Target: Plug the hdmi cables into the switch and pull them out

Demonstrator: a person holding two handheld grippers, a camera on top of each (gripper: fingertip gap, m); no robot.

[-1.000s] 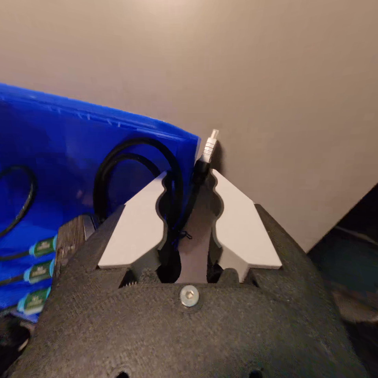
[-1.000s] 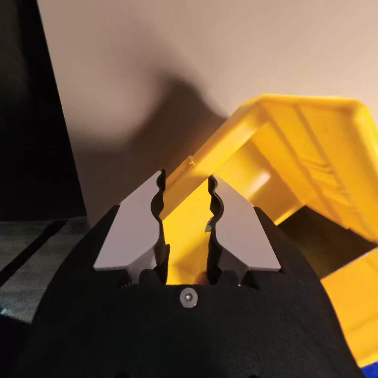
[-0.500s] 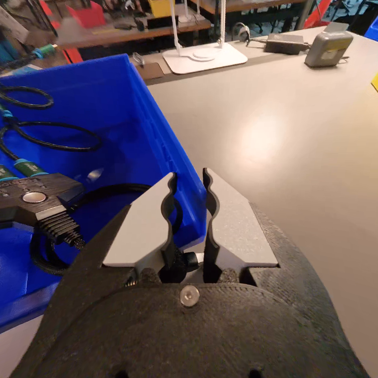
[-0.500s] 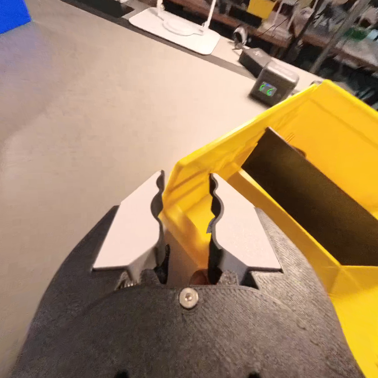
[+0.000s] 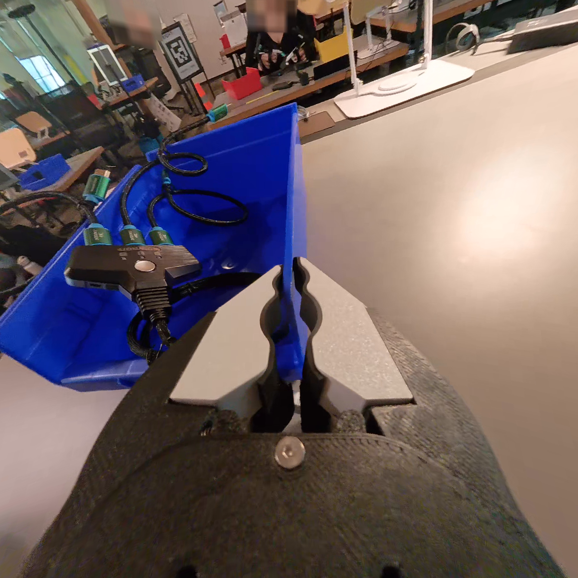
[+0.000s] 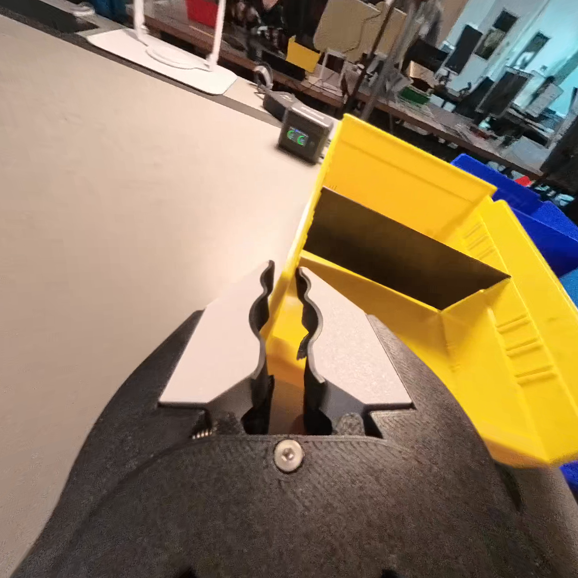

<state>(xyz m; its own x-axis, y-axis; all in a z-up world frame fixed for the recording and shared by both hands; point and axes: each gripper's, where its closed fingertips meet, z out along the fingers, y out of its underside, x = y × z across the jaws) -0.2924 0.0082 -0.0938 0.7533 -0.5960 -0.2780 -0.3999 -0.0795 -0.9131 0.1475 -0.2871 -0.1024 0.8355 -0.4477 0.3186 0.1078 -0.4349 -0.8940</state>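
Observation:
In the left wrist view a blue bin point(image 5: 266, 187) stands on the beige table point(image 5: 438, 219). Inside it lies a black HDMI switch point(image 5: 134, 266) with three green-plugged black cables point(image 5: 131, 234) plugged into its far side. Two loose green plugs point(image 5: 95, 187) hang over the bin's far rim. My left gripper point(image 5: 289, 272) is shut on the blue bin's right wall. In the right wrist view my right gripper point(image 6: 284, 269) is shut on the left wall of a yellow bin point(image 6: 406, 175), which holds a black divider point(image 6: 391, 250).
A white lamp base point(image 5: 403, 84) stands at the table's far edge. A small grey device with a green display point(image 6: 303, 134) sits beyond the yellow bin. More blue bins point(image 6: 547, 225) lie right of the yellow one. Workbenches and a person are in the background.
Both views have swung up from looking down at the table to looking across it. Both jaws have narrowed, the left onto the blue bin's wall and the right onto the yellow bin's wall.

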